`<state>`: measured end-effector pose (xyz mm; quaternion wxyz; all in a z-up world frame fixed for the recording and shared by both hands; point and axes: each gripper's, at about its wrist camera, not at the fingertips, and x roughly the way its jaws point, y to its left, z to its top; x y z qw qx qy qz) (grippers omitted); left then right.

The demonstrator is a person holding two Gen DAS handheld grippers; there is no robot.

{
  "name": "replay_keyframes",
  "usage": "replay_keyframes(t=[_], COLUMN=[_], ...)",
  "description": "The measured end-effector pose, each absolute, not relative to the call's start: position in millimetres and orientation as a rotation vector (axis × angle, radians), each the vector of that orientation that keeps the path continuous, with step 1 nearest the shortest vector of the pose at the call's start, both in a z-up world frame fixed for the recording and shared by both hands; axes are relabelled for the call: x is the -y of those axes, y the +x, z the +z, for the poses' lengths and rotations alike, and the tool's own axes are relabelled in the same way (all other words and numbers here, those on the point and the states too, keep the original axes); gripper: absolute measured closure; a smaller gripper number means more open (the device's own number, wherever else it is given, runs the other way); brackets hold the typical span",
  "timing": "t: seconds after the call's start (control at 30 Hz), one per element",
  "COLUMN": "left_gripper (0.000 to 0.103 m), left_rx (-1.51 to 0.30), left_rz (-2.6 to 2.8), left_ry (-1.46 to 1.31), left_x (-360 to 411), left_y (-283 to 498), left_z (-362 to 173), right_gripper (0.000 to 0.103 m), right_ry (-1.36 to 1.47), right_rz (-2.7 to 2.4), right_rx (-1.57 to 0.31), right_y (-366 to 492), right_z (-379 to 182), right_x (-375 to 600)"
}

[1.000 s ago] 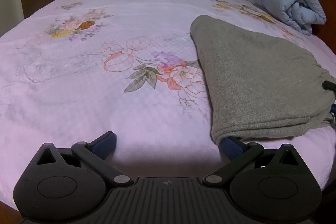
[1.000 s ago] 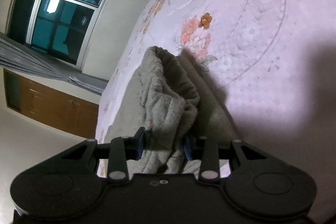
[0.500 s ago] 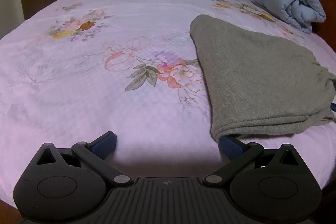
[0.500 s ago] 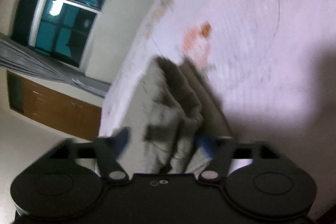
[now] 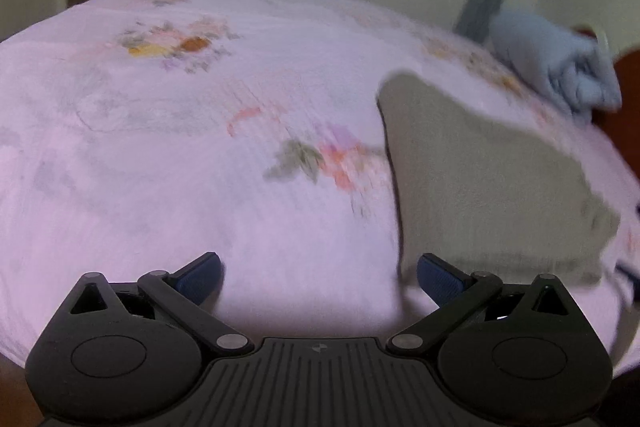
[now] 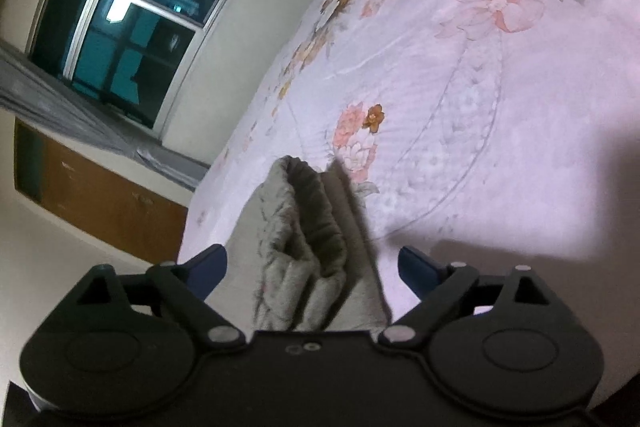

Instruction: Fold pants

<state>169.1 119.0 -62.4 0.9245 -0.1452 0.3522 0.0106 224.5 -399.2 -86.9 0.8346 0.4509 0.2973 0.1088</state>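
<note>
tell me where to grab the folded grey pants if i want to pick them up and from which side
Take the grey pants at the bunched waistband end, which stands in raised, gathered ridges between the right tongs, whose jaws are opening and not pressing it. Come in low along the bedsheet from that end; the rest lies flat, giving little edge to pinch.

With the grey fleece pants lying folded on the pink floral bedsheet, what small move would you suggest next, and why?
Probably draw the right tongs straight back off the grey fleece pants. Their jaws are opening, the pads stand clear of the bunched waistband that lies between them, and the left tongs are open and empty beside the pants' near edge. The pants lie folded on the pink floral bedsheet, so the fold looks finished.
</note>
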Motion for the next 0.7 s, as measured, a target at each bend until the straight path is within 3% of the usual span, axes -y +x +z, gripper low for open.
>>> replay_keyframes(t=[0.23,0.7], left_gripper=[0.0,0.0], left_rx=[-0.741,-0.831], left_rz=[-0.156,-0.375], left_ry=[-0.587,-0.769], left_x=[-125.6,-99.5], left_y=[235.4,334.0], left_z=[-71.0,-103.2], right_gripper=[0.014,0.016], right_ry=[0.926,0.935], right_rz=[0.313,0.561], right_rx=[-0.708,-0.866], right_y=[258.5,328.2], right_z=[-100.5,-119.8], right_x=[394.7,371.3])
